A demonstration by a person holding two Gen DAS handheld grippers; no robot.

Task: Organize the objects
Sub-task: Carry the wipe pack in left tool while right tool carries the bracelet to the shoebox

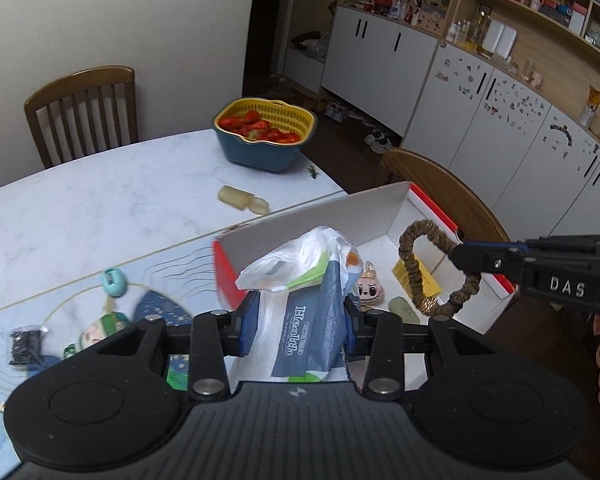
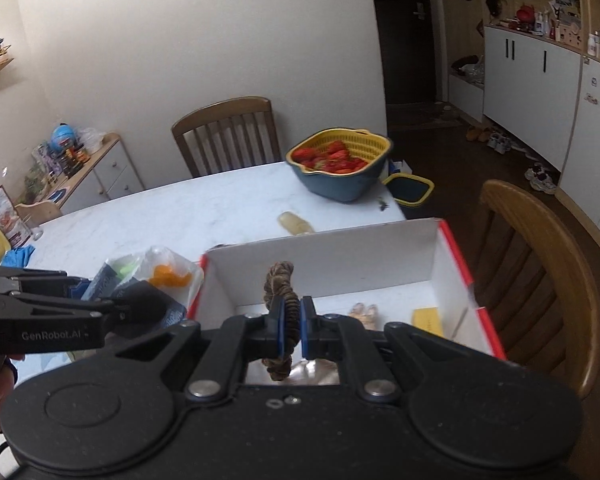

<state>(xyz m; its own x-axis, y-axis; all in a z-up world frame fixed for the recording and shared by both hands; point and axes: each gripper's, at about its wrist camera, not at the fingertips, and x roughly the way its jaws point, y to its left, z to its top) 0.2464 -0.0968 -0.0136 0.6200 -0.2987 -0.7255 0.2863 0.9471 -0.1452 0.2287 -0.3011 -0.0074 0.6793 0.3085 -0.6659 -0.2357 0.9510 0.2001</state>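
My left gripper is shut on a plastic bag with a blue "Health" packet and holds it above the near left corner of an open white box with red sides. My right gripper is shut on a brown scrunchie, held over the box; it also shows in the left wrist view. In the box lie a doll keychain, a yellow card and a pale green piece. The left gripper and its bag show at the left of the right wrist view.
A yellow-and-blue colander of strawberries stands at the table's far edge, with a pale bottle lying nearer. A teal object, a black packet and a figurine lie on the mat. Wooden chairs flank the table.
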